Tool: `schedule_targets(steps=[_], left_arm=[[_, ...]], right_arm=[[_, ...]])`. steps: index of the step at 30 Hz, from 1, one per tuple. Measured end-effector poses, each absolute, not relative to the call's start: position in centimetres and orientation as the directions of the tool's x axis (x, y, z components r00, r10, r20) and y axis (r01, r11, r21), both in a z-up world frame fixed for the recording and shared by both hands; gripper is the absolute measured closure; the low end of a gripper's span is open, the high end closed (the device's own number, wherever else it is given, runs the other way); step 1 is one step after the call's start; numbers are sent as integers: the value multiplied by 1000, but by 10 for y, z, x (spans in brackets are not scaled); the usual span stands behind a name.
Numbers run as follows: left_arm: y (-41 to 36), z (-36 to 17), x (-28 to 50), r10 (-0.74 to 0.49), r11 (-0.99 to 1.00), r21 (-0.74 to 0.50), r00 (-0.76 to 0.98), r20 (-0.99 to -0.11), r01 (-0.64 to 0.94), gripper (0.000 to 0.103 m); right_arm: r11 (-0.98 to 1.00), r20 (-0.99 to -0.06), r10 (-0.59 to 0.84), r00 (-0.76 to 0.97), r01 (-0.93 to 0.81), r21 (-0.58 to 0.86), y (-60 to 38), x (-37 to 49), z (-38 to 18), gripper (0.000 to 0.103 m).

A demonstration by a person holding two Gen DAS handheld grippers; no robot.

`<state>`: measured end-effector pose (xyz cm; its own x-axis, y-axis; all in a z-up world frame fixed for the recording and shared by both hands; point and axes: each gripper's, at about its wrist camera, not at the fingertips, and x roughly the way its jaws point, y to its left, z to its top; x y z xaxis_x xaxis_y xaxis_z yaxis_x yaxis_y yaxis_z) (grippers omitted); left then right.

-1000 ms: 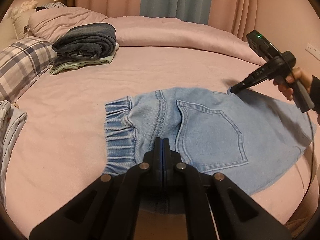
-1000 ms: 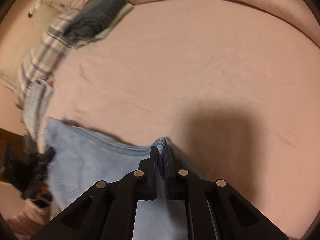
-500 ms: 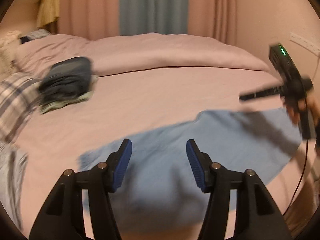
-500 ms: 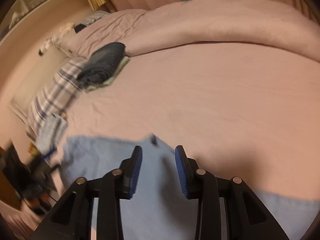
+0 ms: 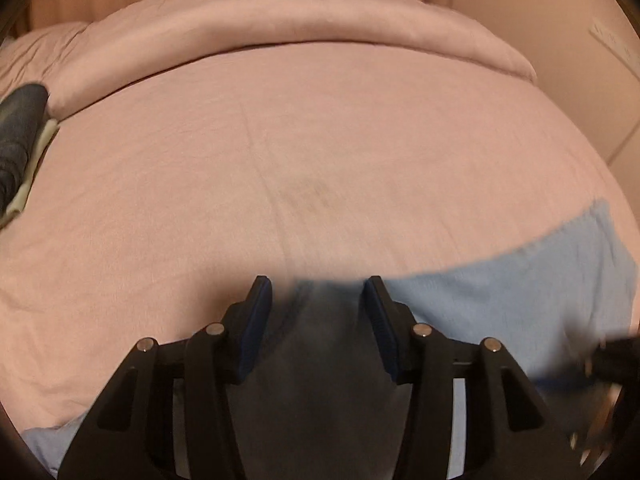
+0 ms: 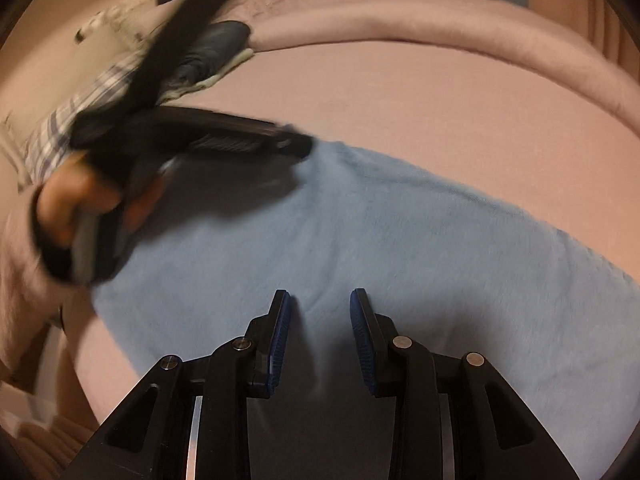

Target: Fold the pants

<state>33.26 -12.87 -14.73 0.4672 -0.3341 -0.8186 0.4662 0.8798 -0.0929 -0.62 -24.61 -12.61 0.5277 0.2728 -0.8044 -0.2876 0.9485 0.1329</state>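
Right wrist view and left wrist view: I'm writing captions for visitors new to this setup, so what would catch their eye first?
The light blue pants spread flat across the pink bed fill the middle of the right wrist view. Over them, low in that view, the right gripper shows open jaws with blue pads, and the blurred left gripper reaches over the pants from the left. At the far left, a folded dark garment lies by a plaid pillow.

Between my left gripper (image 5: 318, 292) fingers the pants (image 5: 520, 280) sink into shadow, and my frame hides their near part. In my right view my left gripper (image 6: 296, 146) and hand (image 6: 80, 196) are smeared with blur. The folded stack (image 5: 18, 132) runs off the edge.
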Motion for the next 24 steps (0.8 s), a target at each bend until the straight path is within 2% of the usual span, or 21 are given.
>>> schedule_targets(steps=[3,5,7,10,13,16,18,19,24], left_arm=[[-127,-147,332,-340,882,-104,466,-817,460,55],[-126,-146,329,-337,877,-87,475,-813,473,53],[-123,-146,331,-334,877,-83,477,-813,472,53],[-124,-147,327,-327,881,-78,481,-814,468,52],[-127,-148,325,-316,882,-60,492,-811,468,51],[-129,-150,324,-300,886,-40,505,-809,462,49],[-129,-152,327,-293,890,-35,512,-808,454,46],[-128,-152,327,-290,894,-37,515,-807,446,45],[-123,-148,328,-259,912,-23,531,-807,409,39]], right_arm=[[934,-804,296,516,-334,130,-243,-18,-122,69],[921,-794,352,496,-336,198,-259,-16,-115,69],[935,-764,348,543,-255,245,-292,-6,-104,69],[967,-743,237,626,-75,245,-347,21,-92,69],[945,-741,270,615,-21,327,-376,48,-97,69],[973,-782,201,590,-27,230,-365,72,-108,70],[998,-808,63,586,-14,68,-351,79,-116,78],[1000,-798,-3,603,-7,-9,-344,82,-116,78],[994,-766,-44,641,106,32,-354,82,-100,77]])
